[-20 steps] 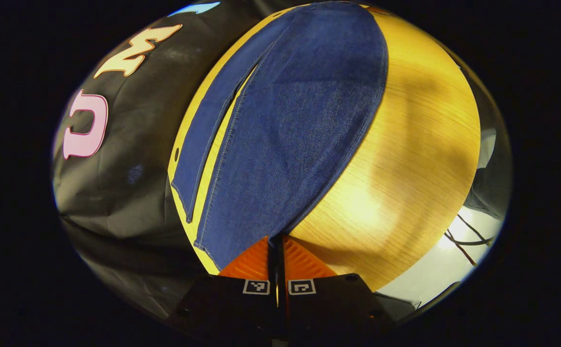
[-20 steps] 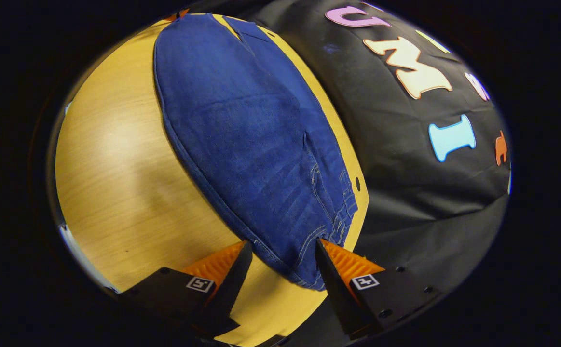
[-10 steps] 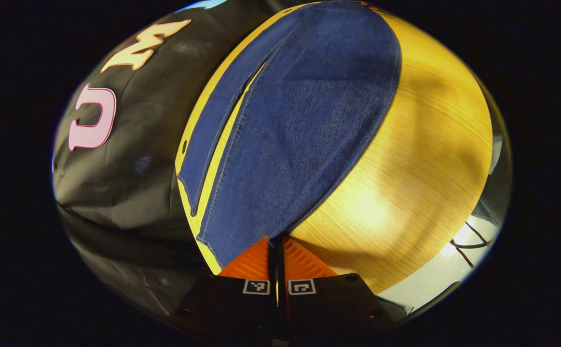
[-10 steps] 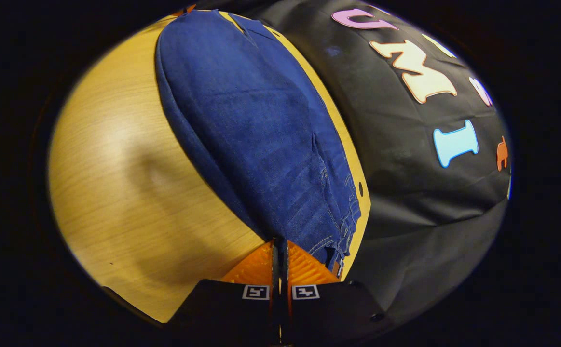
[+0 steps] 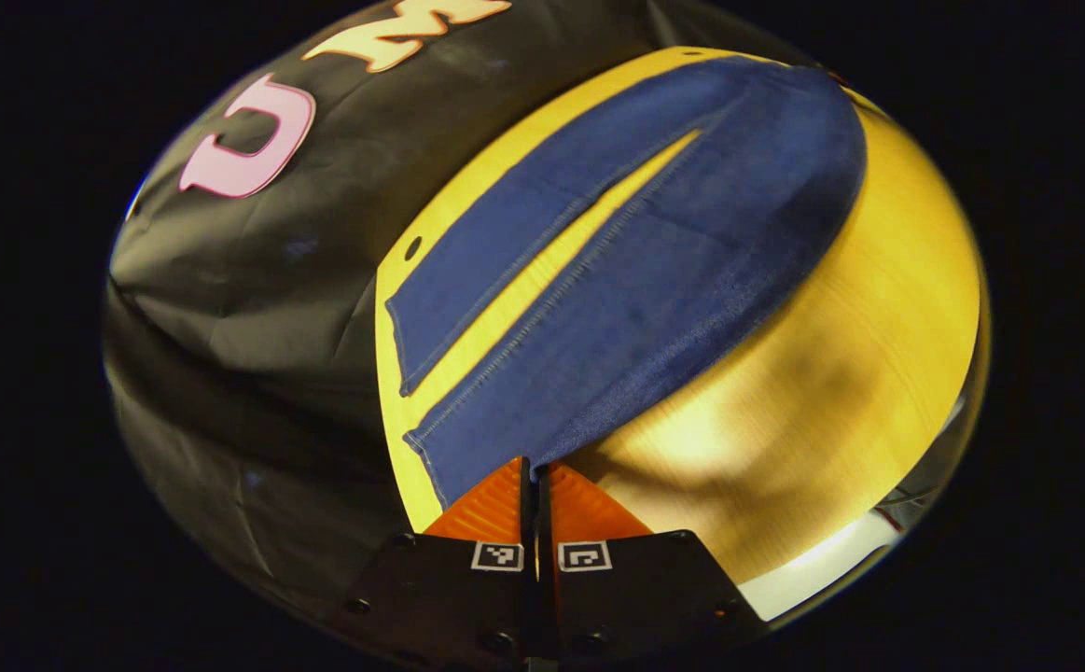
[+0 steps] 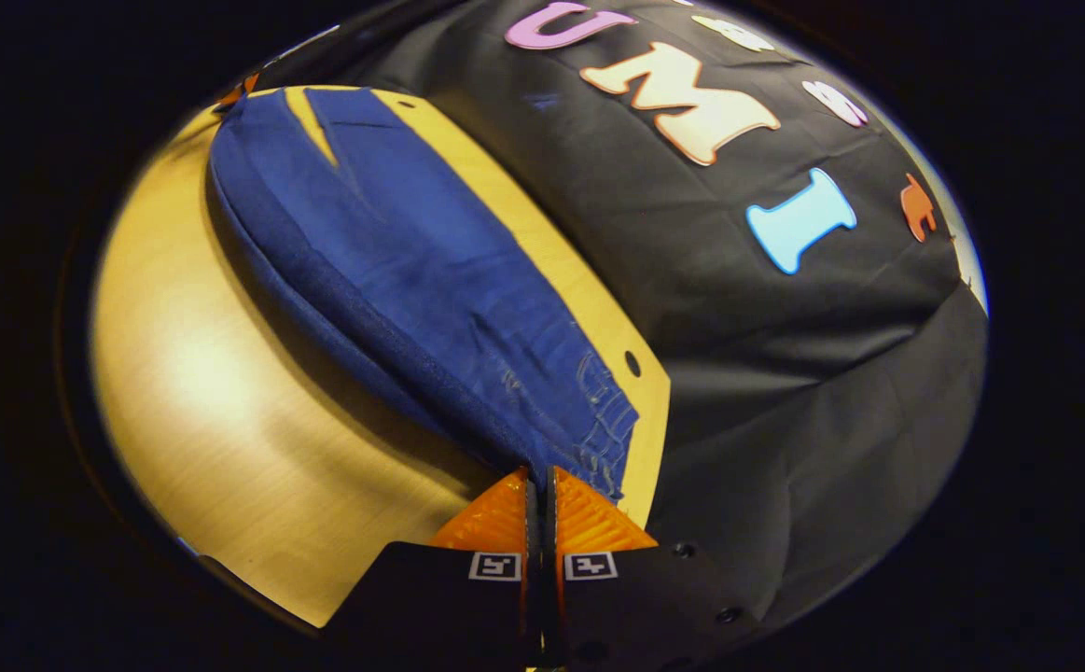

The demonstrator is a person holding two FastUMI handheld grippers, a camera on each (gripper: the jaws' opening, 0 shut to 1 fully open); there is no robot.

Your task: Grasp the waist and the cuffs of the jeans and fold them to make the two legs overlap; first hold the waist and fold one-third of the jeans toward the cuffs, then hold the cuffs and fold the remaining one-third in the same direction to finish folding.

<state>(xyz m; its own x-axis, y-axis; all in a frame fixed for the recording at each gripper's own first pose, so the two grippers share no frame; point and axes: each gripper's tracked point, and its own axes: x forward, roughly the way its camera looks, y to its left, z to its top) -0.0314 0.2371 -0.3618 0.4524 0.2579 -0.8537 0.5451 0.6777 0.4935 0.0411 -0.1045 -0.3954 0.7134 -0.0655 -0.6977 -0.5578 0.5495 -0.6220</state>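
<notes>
Both grippers' fingers pinch the jeans (image 5: 654, 271) on the wooden table (image 5: 841, 373) — apparently lifting one edge.

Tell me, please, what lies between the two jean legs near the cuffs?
A bare wedge of table shows between the two legs of the jeans, widest at the cuffs, in the left gripper view.

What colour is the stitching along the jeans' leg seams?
Pale, whitish thread on the dark blue jeans, clearest in the left gripper view.

One jeans (image 5: 654, 271), two legs, one table (image 5: 859, 373), two claws (image 5: 535, 471)
</notes>
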